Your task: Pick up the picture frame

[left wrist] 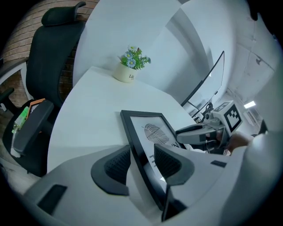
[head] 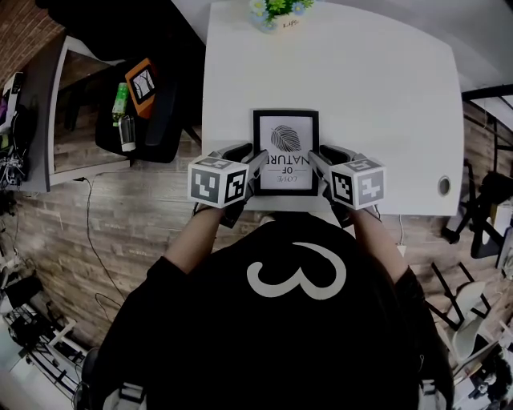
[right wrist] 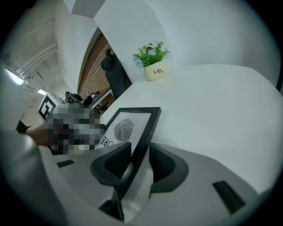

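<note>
A black picture frame (head: 286,152) with a leaf print sits near the front edge of the white table (head: 361,80). My left gripper (head: 255,162) holds its left edge and my right gripper (head: 318,164) its right edge. In the left gripper view the frame (left wrist: 152,130) runs between the two dark pads (left wrist: 116,165) of that gripper (left wrist: 142,155), close against them. In the right gripper view the frame (right wrist: 132,123) sits the same way in the gripper (right wrist: 140,152). Whether the frame's underside touches the table is hidden.
A small white pot of flowers (head: 276,12) stands at the table's far edge, also seen from the left gripper as pot (left wrist: 130,66). A black office chair (head: 152,112) stands left of the table. A round cable hole (head: 444,186) is at the table's front right.
</note>
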The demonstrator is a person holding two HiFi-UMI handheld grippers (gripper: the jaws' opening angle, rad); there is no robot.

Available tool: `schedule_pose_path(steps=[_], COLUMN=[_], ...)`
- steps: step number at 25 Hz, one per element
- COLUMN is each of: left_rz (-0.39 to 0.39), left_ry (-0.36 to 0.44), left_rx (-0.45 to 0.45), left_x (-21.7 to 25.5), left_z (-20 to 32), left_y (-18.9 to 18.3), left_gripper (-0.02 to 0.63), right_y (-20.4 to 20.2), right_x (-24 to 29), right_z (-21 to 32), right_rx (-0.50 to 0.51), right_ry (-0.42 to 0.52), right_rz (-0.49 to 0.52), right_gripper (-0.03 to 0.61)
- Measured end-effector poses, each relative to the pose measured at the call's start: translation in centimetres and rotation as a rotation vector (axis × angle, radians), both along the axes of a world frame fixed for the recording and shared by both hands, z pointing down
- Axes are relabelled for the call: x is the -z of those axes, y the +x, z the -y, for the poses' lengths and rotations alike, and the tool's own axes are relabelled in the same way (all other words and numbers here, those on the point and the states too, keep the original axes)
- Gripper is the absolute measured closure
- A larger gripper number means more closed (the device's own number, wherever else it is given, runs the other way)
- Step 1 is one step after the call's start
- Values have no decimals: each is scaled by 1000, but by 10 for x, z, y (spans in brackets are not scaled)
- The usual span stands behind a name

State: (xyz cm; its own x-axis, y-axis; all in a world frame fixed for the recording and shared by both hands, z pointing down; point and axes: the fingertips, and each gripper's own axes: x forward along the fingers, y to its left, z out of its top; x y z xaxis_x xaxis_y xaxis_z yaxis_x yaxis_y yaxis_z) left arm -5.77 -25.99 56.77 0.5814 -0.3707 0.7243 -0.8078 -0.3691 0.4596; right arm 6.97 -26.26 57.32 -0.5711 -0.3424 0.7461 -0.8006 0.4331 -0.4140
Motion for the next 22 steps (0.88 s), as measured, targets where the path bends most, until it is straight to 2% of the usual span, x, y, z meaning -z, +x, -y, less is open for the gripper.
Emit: schedule_pose_path(steps=[7,14,22], left_rz=[44,144,163], left_ry=[3,50,64], left_rx=[17,-5,-15], left_x=[-3,-6,-6], left_z=[2,1,0], left_y=[-3,-1,0], left_gripper=[459,479,482], right_y=[1,1,2], right_x=[-1,-2,-1], right_z=[0,0,1], right_rx=[-11,-45,-71], right_ry=[16,46,61], right_rz=[-24,-19,-36], right_gripper=[446,445,448])
